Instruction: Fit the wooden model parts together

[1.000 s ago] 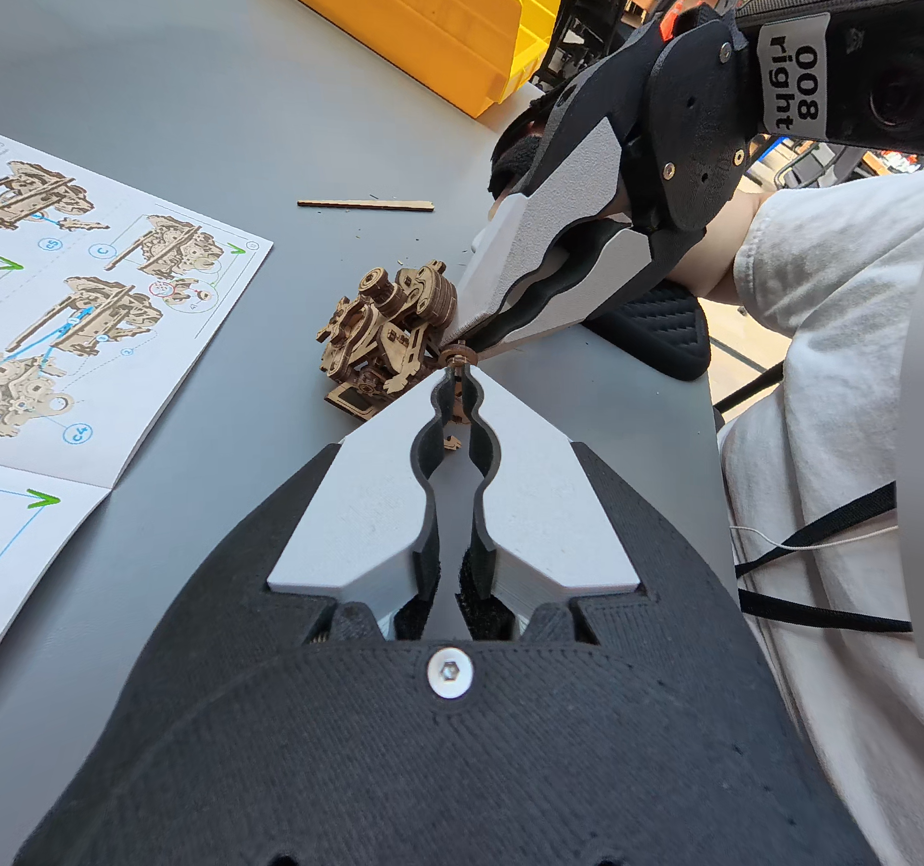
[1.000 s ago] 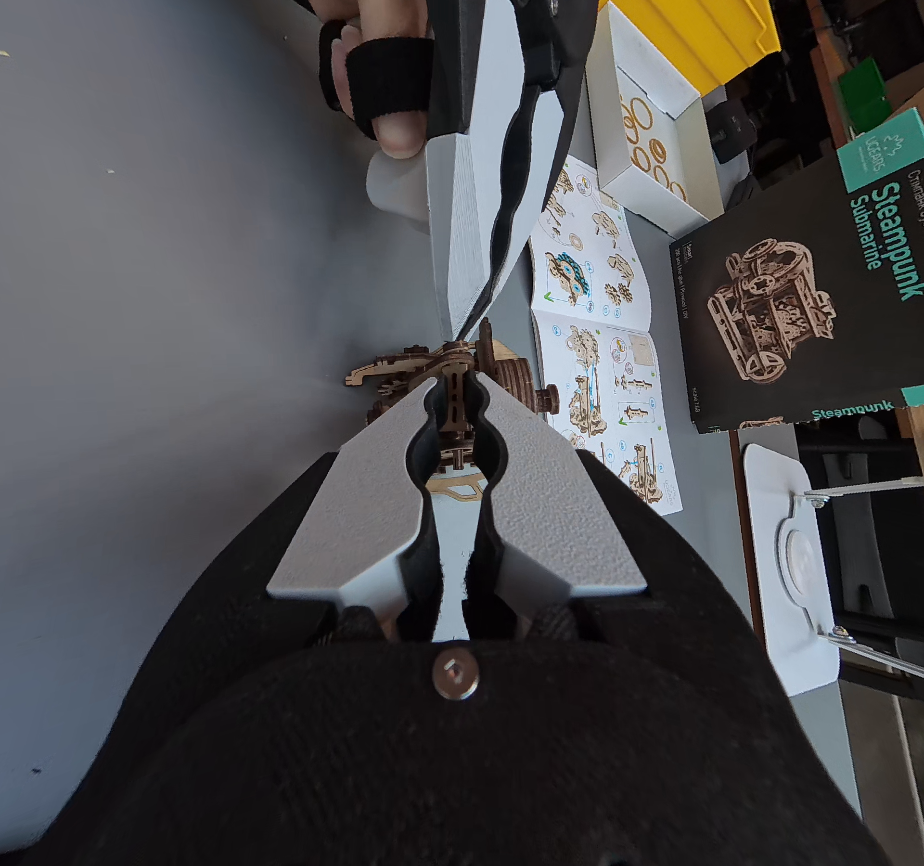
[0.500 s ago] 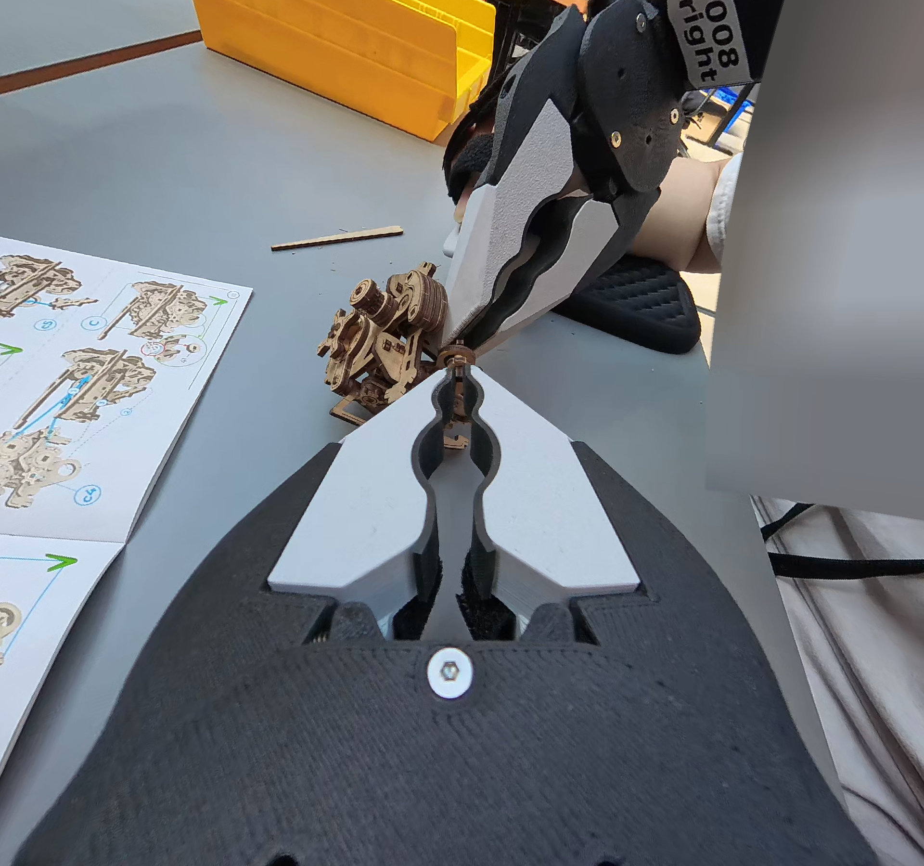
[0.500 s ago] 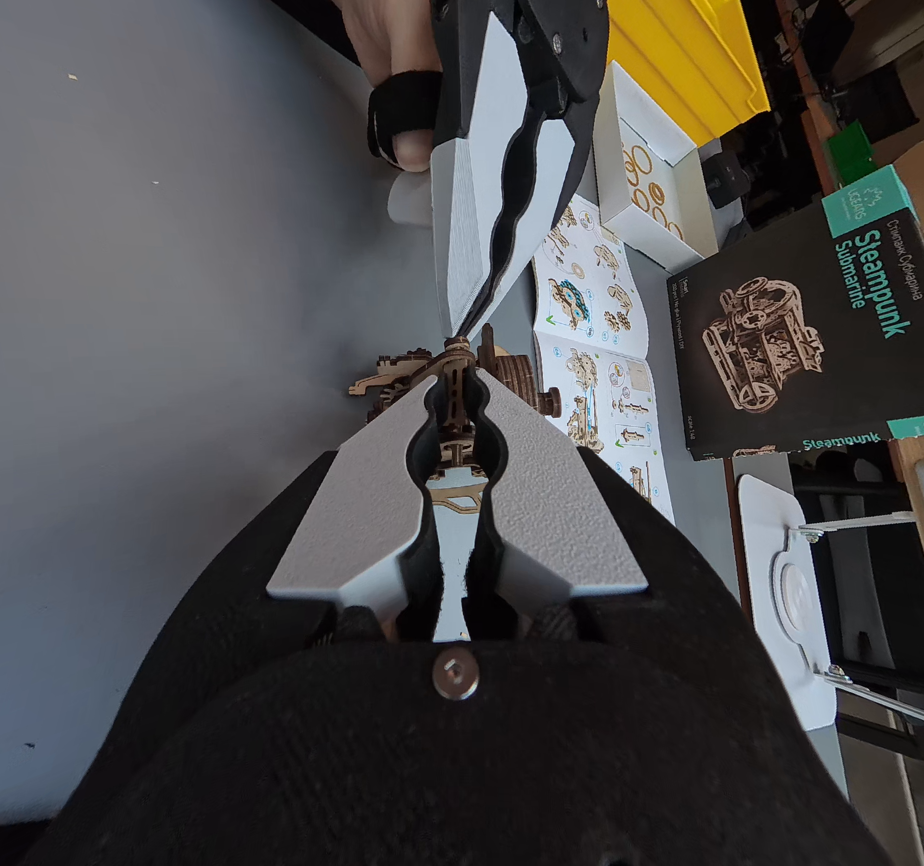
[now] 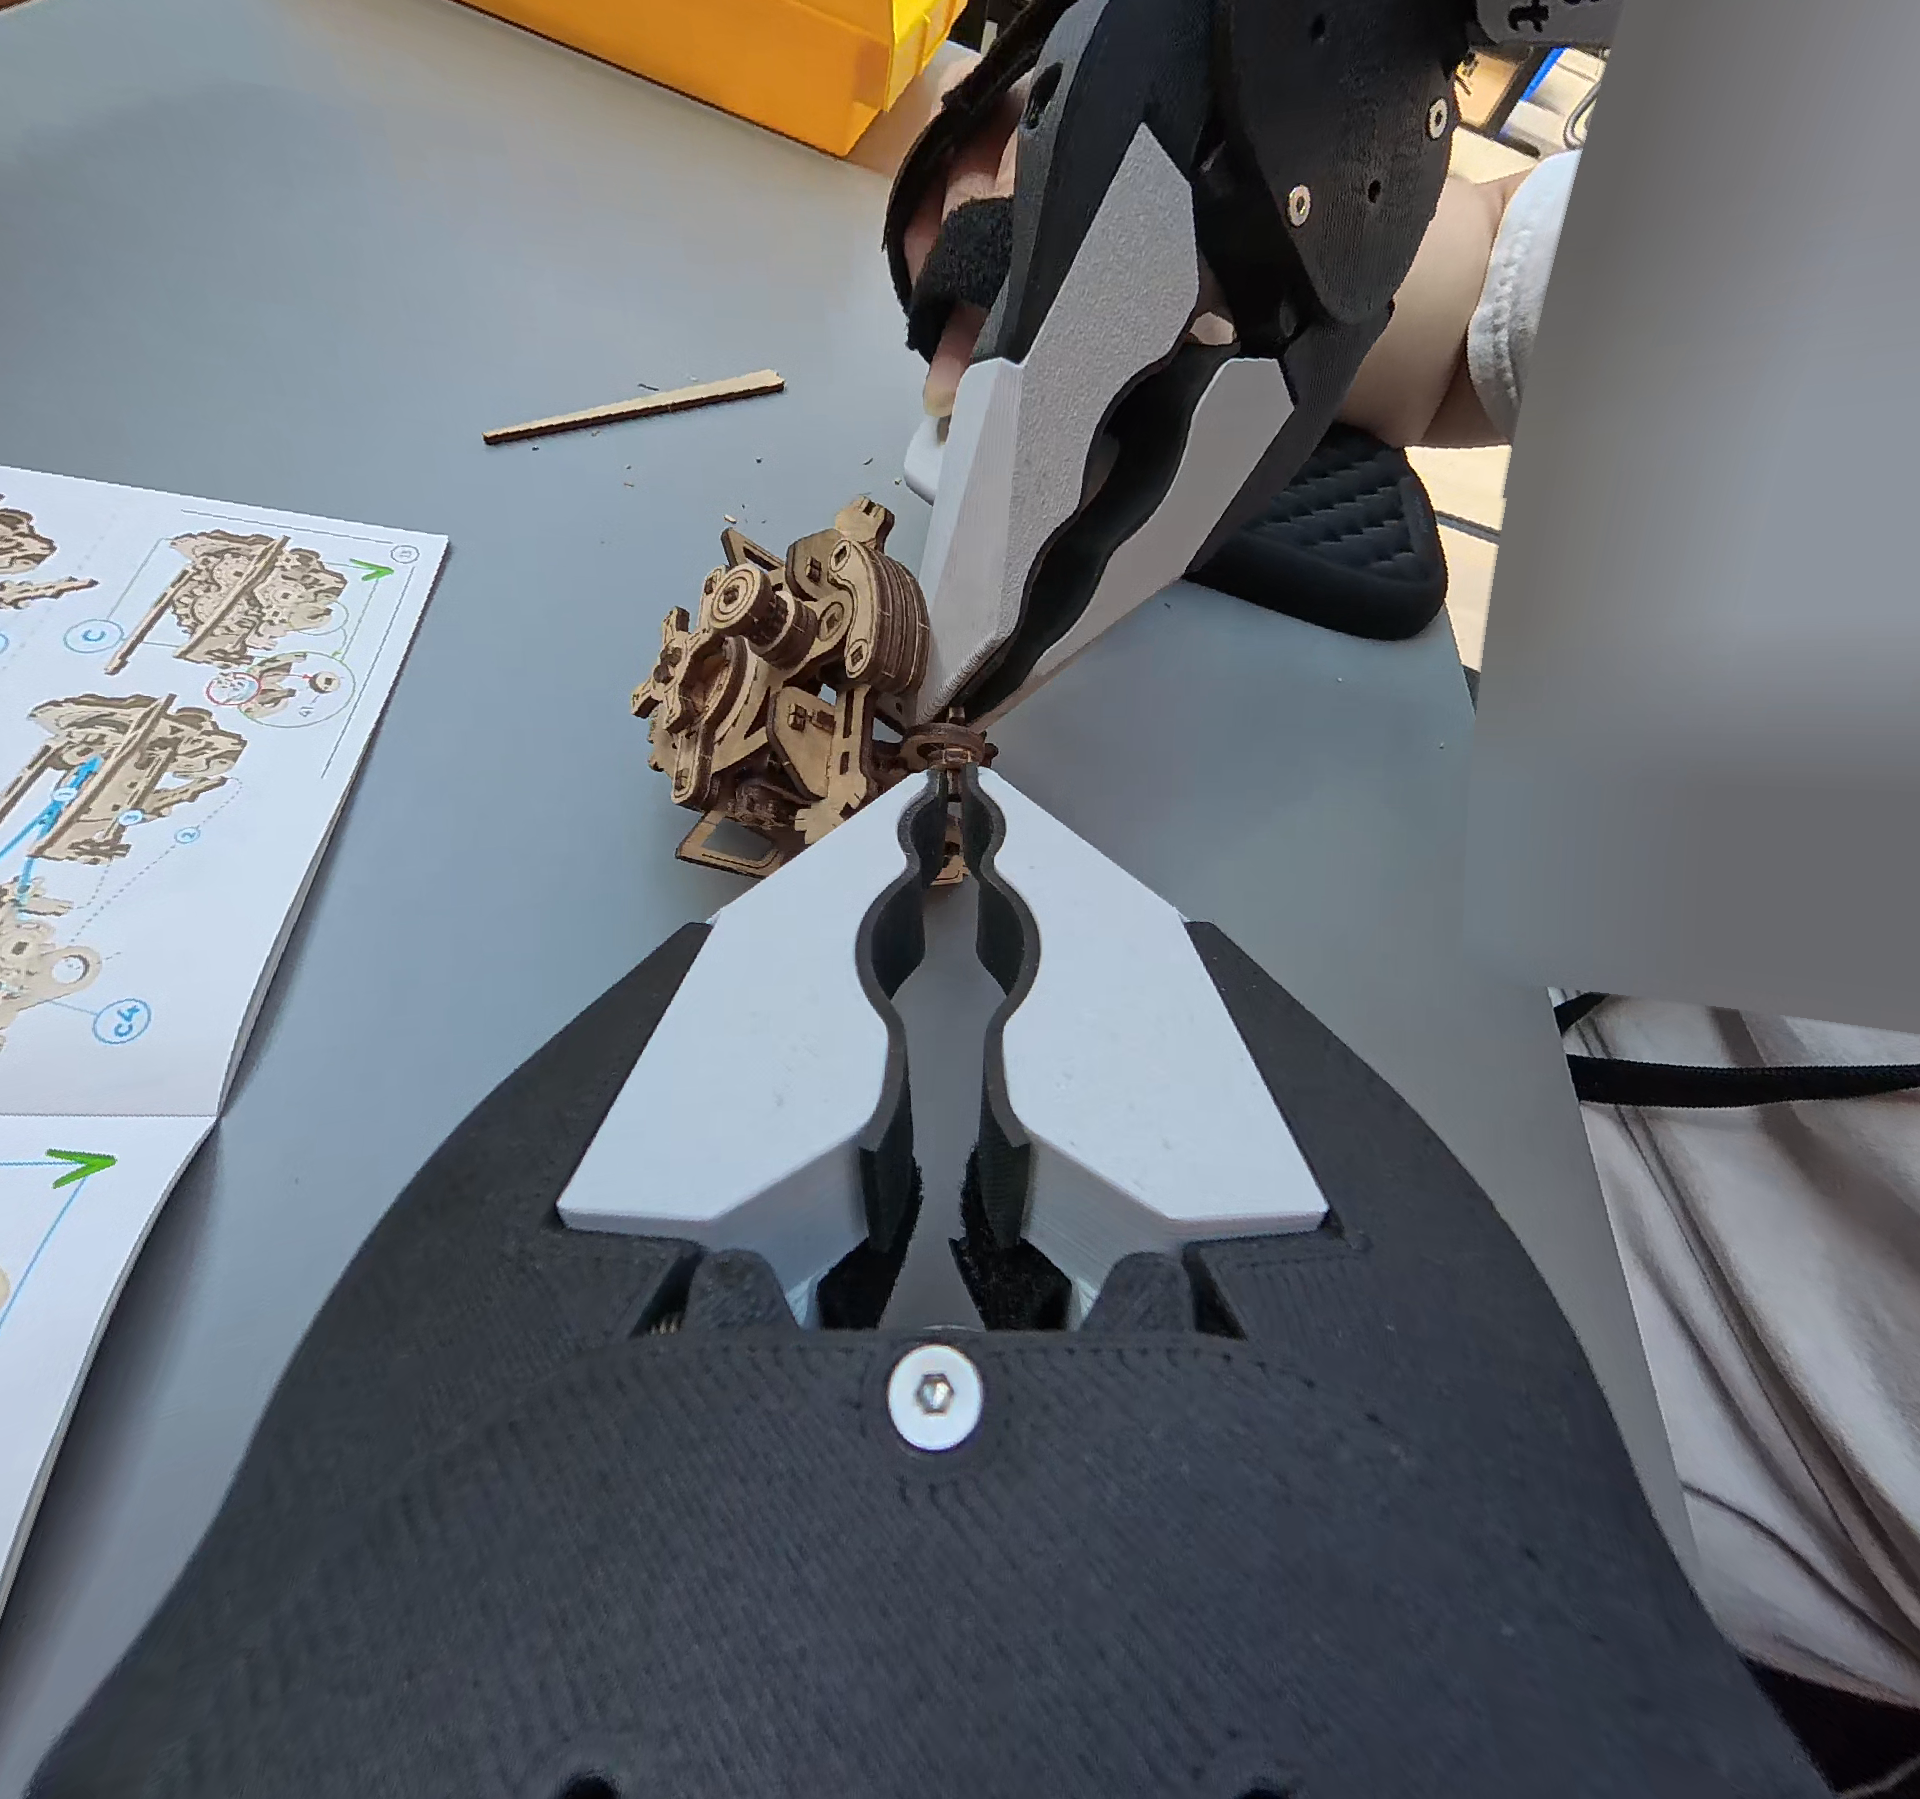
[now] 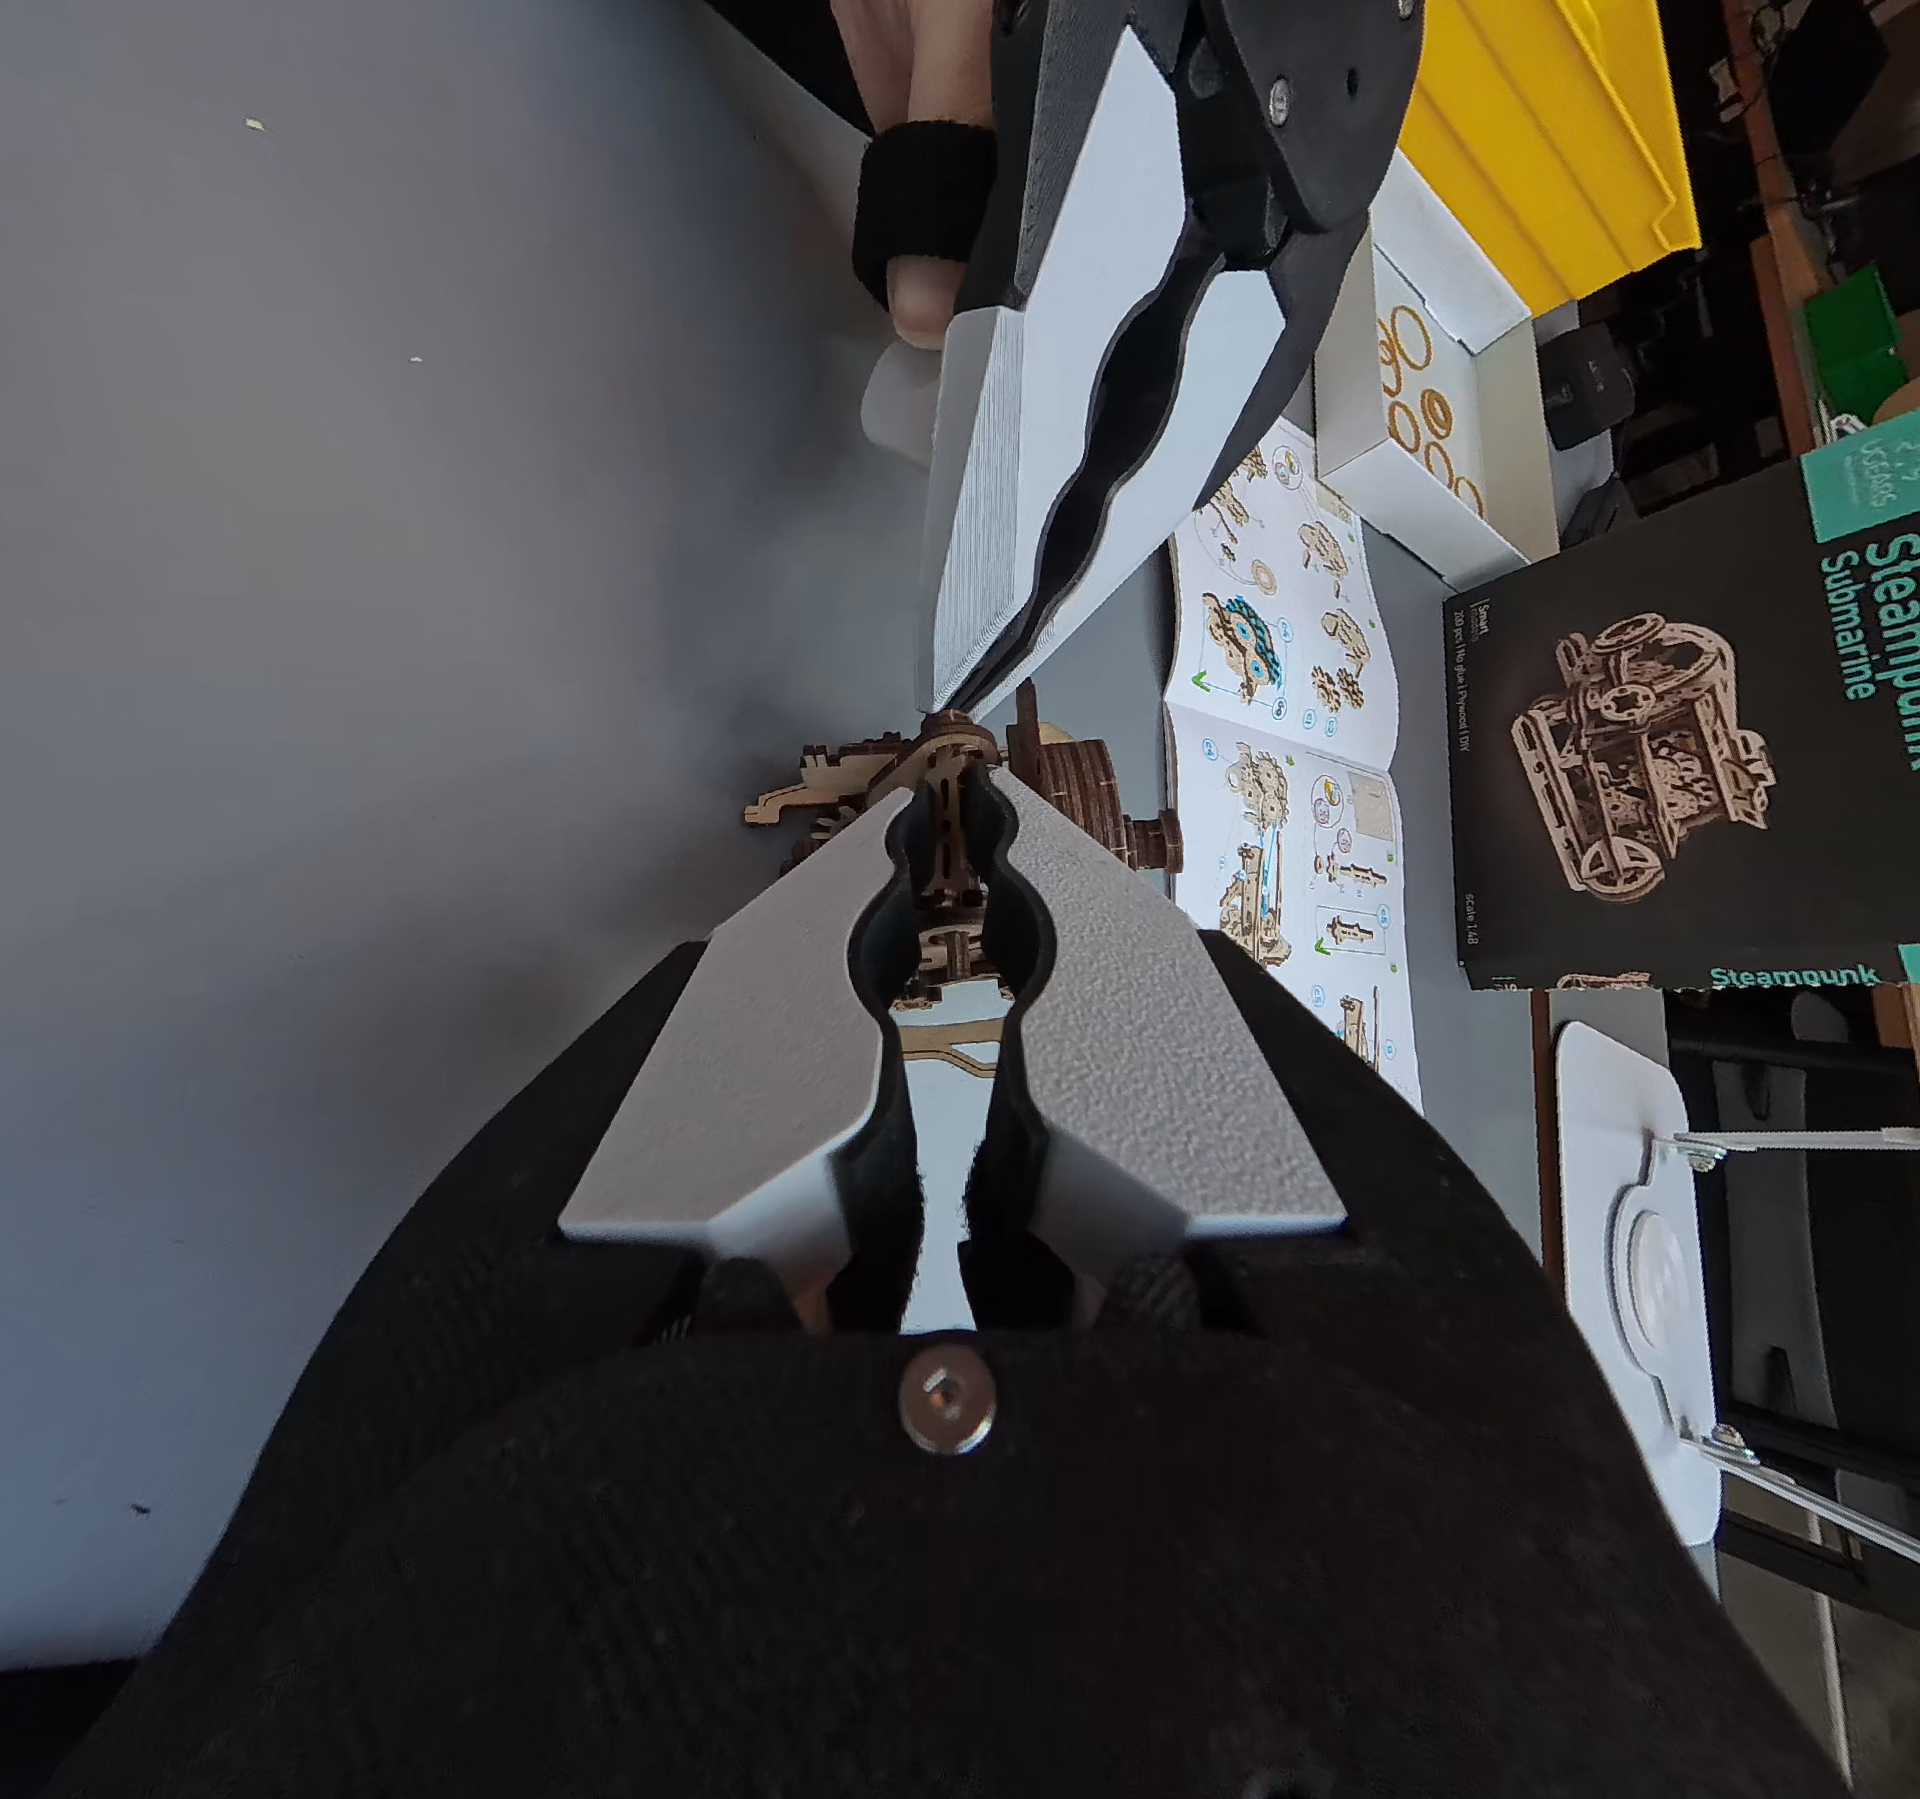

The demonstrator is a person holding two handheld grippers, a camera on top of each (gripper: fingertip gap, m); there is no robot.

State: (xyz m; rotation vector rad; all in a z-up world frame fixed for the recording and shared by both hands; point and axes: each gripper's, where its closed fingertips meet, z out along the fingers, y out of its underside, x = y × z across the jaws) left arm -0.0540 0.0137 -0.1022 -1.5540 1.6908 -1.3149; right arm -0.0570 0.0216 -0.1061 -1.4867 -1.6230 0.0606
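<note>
Left wrist view: left gripper [image 5: 948, 793] clamps a thin wooden part beside the wooden model [image 5: 784, 715] on the grey tabletop [image 5: 416, 243]. Right gripper [image 5: 961, 705], tips together, apparently pinches a small ring piece [image 5: 948, 741] there. Pressing straight, without twisting, should seat it.
</note>
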